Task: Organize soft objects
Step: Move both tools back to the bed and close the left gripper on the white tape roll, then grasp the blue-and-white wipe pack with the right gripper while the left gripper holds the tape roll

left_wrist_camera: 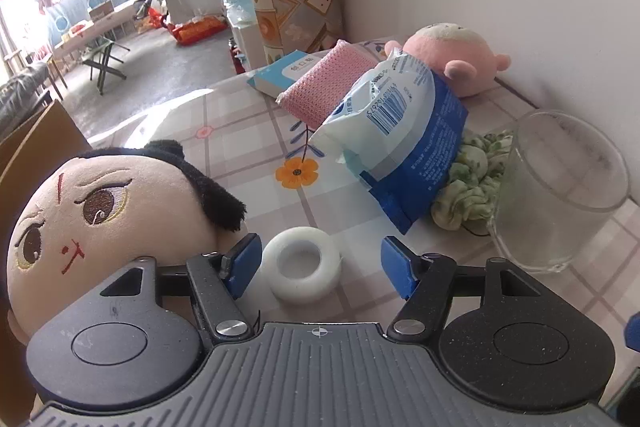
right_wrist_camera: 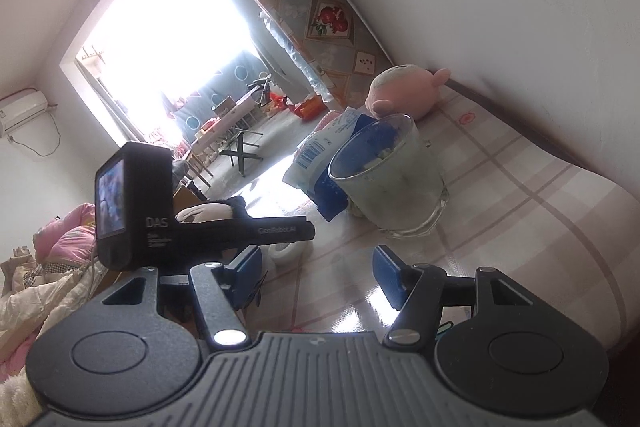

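The white ring [left_wrist_camera: 302, 269] lies flat on the bench [left_wrist_camera: 248, 131], dead ahead of my left gripper [left_wrist_camera: 320, 265] and between its fingers [left_wrist_camera: 244, 263], nearer the left one. Those fingers stand apart, touching nothing I can see. The doll head [left_wrist_camera: 100, 211] sits just left. My right gripper [right_wrist_camera: 318, 277], also spread and empty, is further off, with the ring to its left and the glass [right_wrist_camera: 394, 179] beyond. I judge the left hand closer.

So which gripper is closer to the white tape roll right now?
Left. The left gripper is open with the white tape roll right between its fingertips. The right gripper, also open, sits farther back, with the roll ahead and to its left.
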The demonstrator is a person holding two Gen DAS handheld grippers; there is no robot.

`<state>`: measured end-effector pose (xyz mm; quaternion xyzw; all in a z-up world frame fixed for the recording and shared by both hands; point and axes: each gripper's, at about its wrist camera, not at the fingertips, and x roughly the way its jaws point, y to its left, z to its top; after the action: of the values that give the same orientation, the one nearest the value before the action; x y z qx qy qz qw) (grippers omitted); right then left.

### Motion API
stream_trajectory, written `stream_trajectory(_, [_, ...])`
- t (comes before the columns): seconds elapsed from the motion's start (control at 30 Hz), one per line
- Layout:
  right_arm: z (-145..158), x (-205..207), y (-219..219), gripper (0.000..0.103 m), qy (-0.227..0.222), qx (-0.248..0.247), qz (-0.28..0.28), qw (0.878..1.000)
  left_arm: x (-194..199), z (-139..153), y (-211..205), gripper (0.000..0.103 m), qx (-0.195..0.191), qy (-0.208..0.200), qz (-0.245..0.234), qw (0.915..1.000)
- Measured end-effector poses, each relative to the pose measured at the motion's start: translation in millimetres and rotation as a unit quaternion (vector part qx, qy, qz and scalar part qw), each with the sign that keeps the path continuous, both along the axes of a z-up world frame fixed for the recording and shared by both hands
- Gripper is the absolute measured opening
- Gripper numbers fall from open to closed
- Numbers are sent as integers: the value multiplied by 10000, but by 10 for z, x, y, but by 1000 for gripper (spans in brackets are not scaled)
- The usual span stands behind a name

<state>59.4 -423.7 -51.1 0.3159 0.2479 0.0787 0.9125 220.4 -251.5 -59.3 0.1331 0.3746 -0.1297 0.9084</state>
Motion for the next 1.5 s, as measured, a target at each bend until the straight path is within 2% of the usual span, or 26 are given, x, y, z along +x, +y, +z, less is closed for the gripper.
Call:
stream_trajectory(0.07, [-8,-2,-11,65,6,15,-15,10000,7,-39,-45,49,166,-69,-15,9998])
stream_trajectory(0.13, [-14,-3,-22,65,10,32,-30,10000,8,-79,-66,40,328,-78,-86,9994])
stream_trajectory(0.2, [-17,-16,-40,65,15,52,-61,10000,26,-107,-25,36,238,72,-169,9995])
stream_trajectory(0.33, [-18,-36,-82,65,21,78,-111,9999,-57,-74,45,26,185,122,-393,9990])
stream_trajectory(0.4, [-16,-44,-96,65,15,83,-135,9999,-85,-83,84,26,78,344,-490,9982])
stream_trajectory(0.67, [22,-129,-162,65,8,21,-233,9997,-423,-23,190,26,-54,751,-957,9926])
stream_trajectory(0.8, [30,-174,-221,65,54,-35,-309,9995,-678,44,243,26,-311,1129,-1336,9841])
stream_trajectory(0.9, [50,-217,-244,65,61,-85,-340,9994,-899,70,297,27,-493,1253,-1620,9776])
stream_trajectory(1.0, [70,-238,-240,65,76,-136,-330,9993,-1127,95,364,29,-631,1111,-1827,9748])
stream_trajectory(1.17, [103,-247,-207,65,116,-228,-277,9993,-1390,151,474,56,-611,414,-1774,9814])
stream_trajectory(1.23, [121,-241,-192,65,123,-263,-249,9993,-1439,178,494,61,-620,142,-1761,9823])
stream_trajectory(1.4, [243,-239,-117,65,63,-414,-139,9990,-1332,83,436,60,-389,231,-1484,9879])
stream_trajectory(1.5, [417,-195,-60,68,-68,-644,59,9979,-1247,30,448,60,-462,377,-1324,9894])
